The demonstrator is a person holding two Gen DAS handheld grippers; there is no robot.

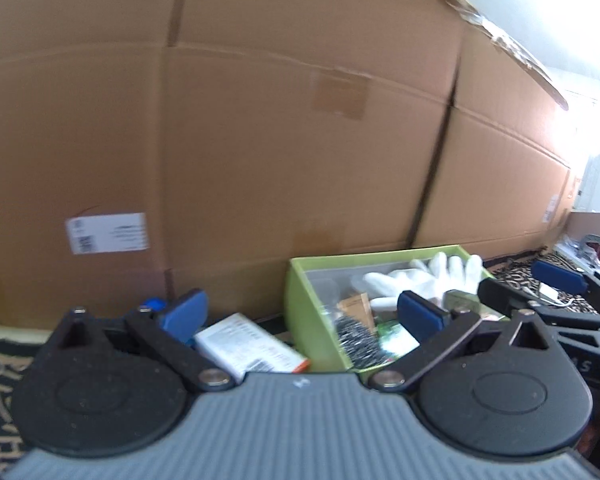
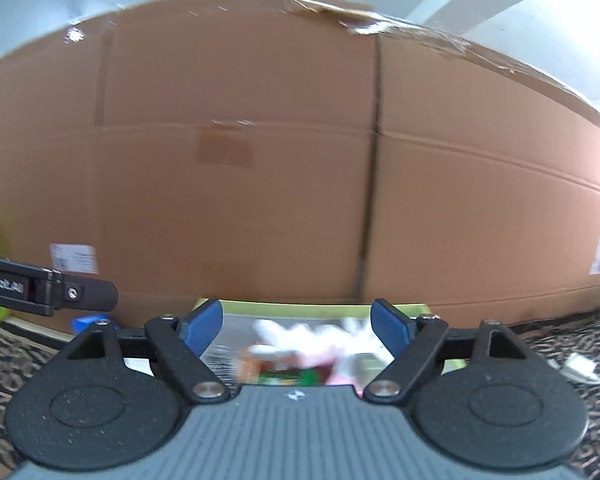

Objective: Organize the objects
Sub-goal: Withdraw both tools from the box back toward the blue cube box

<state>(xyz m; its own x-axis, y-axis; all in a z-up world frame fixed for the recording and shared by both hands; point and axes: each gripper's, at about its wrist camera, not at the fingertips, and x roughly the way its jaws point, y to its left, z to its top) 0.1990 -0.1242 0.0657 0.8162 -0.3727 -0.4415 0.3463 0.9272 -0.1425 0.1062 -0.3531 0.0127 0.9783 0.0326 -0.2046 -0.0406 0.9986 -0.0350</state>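
I am holding my left gripper (image 1: 302,314) with its jaws spread wide and nothing between them, a white box (image 1: 250,346) lying just below. My right gripper (image 2: 298,326) is likewise gaping and empty, hovering over the green box (image 1: 300,304). That box is sitting on the patterned carpet (image 2: 560,344), holding white gloves (image 1: 424,270) and a metal scourer (image 1: 356,338). Behind it, a tall cardboard carton (image 1: 260,120) is filling the background.

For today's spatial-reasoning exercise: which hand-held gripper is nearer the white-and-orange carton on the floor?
Left hand-held gripper: the white-and-orange carton lies between its fingers. Right hand-held gripper hovers over the green box.
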